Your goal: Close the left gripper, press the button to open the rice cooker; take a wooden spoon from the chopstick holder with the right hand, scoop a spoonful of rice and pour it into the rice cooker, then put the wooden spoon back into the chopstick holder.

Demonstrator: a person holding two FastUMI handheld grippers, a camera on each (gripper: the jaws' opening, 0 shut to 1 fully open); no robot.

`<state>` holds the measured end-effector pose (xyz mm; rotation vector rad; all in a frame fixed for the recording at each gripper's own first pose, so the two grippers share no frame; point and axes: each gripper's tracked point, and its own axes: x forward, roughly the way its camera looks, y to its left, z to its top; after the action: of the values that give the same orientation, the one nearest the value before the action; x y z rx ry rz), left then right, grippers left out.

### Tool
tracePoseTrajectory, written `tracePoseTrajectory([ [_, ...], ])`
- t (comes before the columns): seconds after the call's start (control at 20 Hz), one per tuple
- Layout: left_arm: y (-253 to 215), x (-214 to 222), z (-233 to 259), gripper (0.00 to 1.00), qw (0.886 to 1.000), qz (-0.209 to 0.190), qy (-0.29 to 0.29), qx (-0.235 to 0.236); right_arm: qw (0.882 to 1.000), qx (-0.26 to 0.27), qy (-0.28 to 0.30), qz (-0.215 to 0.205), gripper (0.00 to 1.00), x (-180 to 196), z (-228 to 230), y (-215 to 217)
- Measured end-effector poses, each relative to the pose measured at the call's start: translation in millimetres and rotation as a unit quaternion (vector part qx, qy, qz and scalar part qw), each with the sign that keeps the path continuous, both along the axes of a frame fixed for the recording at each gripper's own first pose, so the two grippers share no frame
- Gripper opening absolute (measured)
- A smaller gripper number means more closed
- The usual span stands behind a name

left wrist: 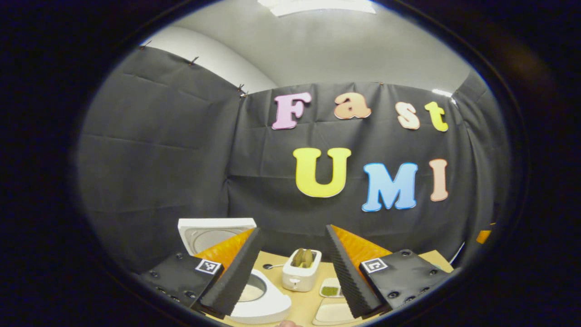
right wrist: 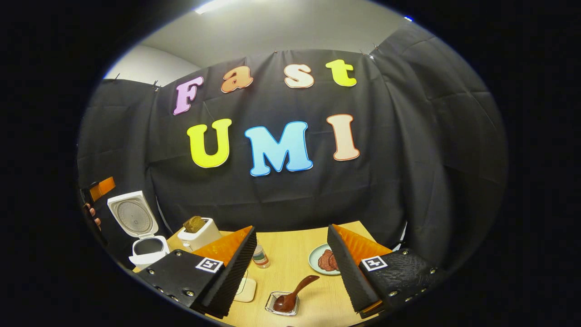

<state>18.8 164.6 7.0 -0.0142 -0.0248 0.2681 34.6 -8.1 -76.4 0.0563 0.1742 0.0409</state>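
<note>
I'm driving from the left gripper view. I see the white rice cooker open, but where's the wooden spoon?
Observer: The dark brown wooden spoon stands bowl-down in a small clear holder on the table, in front of the right gripper.
Operator: Is that gripper holding it?
Observer: No. The right gripper is open and not touching the spoon.
Operator: What's next to the spoon?
Observer: A pale round plate of reddish-brown food lies just beyond it, to the right in that view.
</note>
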Motion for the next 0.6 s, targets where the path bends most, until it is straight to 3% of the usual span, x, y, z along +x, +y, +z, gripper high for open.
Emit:
tracePoseTrajectory([
  [0.25,-52,-14,-2,0.96,1.000,-0.021,-0.006,-0.017,1.000,0.010,0.020,0.001,0.93,4,-18,-22],
  [0.6,-91,-28,-18,0.96,0.999,-0.029,-0.002,-0.022,0.998,0.012,0.048,0.023,0.95,10,-52,-34],
])
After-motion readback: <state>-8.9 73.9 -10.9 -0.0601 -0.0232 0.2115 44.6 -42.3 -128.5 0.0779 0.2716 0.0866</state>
